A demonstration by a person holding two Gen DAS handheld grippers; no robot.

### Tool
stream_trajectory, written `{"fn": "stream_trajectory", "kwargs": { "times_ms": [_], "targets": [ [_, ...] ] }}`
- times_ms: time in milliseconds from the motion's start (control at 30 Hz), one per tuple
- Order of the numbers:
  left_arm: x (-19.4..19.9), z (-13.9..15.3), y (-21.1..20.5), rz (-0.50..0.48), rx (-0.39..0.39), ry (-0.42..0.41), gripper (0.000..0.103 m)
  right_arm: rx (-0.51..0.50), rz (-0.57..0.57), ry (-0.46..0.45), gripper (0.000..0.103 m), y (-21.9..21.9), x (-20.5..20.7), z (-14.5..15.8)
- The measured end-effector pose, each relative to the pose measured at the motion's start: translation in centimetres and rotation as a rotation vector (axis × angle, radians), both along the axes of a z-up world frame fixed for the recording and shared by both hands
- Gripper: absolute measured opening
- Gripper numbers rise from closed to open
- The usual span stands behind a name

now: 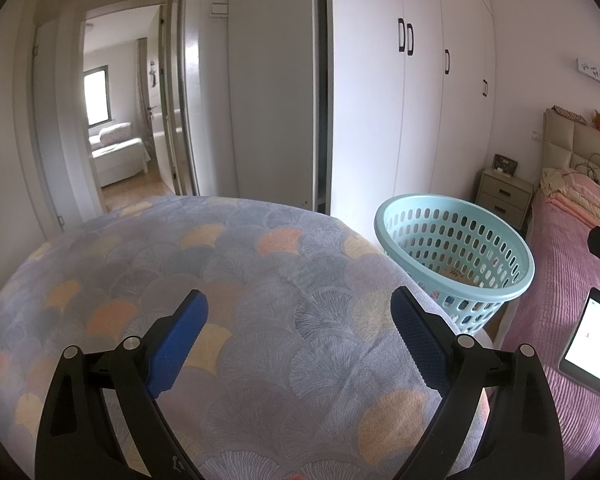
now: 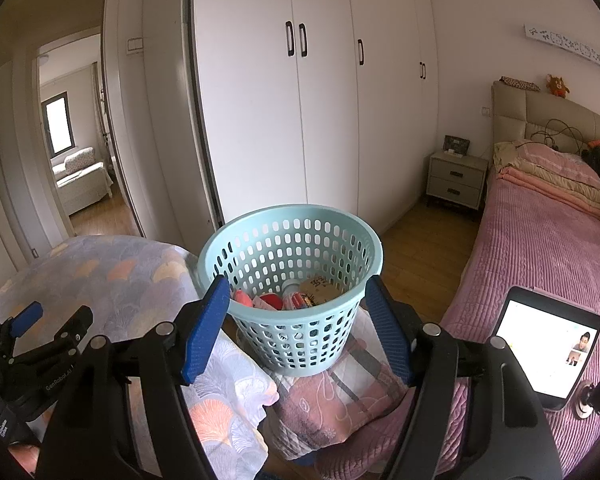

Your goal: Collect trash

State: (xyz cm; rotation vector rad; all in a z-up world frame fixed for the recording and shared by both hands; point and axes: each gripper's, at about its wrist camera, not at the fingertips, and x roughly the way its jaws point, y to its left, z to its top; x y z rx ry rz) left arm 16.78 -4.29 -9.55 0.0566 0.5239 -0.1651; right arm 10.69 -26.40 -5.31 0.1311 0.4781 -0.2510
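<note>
Left wrist view: left gripper (image 1: 298, 344) hangs over the rounded surface covered in grey-blue cloth with a fan-shell print (image 1: 204, 280), blue-padded fingers (image 1: 418, 344) spread wide, nothing between them. No loose trash shows on the cloth, so it likely sits parked with nothing to grab here. The pale turquoise perforated plastic basket (image 1: 496, 240) stands just beside the cloth's right edge, mouth up and within easy reach, which suits it as the drop point. Only a tan scrap shows at its bottom from this angle. A white-screened tablet (image 1: 592, 344) lies on the pink ribbed bedspread (image 1: 560, 280) at far right, probably a guide screen and not trash.

Right wrist view: right gripper (image 2: 296, 328) is aimed straight at the basket, its fingers standing apart on either side of the near wall, not pressing on it, empty. The basket sits on a pink patterned folded quilt (image 2: 340, 400), raised off the wooden floor (image 2: 420, 248), which keeps it level with the cloth surface. Collected trash (image 2: 292, 296) lies inside: red and pink wrappers, a small white bottle, tan cardboard. The left gripper shows at lower left, also spread. Judgement: the task looks largely done, since no stray litter is visible. White wardrobe doors (image 2: 328, 120) stand behind.
</note>
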Motion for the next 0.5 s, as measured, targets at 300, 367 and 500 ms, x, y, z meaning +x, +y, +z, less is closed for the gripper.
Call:
{"fn": "stream_trajectory", "kwargs": {
  "times_ms": [300,367,500],
  "targets": [
    [0.1,0.0,0.3,0.016,-0.005,0.001,0.090,-0.020,0.009,-0.027,0.066,0.3,0.0,1.6],
    [-0.1,0.0,0.2,0.016,0.003,-0.006,0.090,-0.022,0.010,-0.025,0.066,0.4,0.2,1.7],
    [0.1,0.9,0.0,0.013,0.008,-0.010,0.090,-0.030,0.013,-0.021,0.066,0.6,0.2,2.0]
  ]
}}
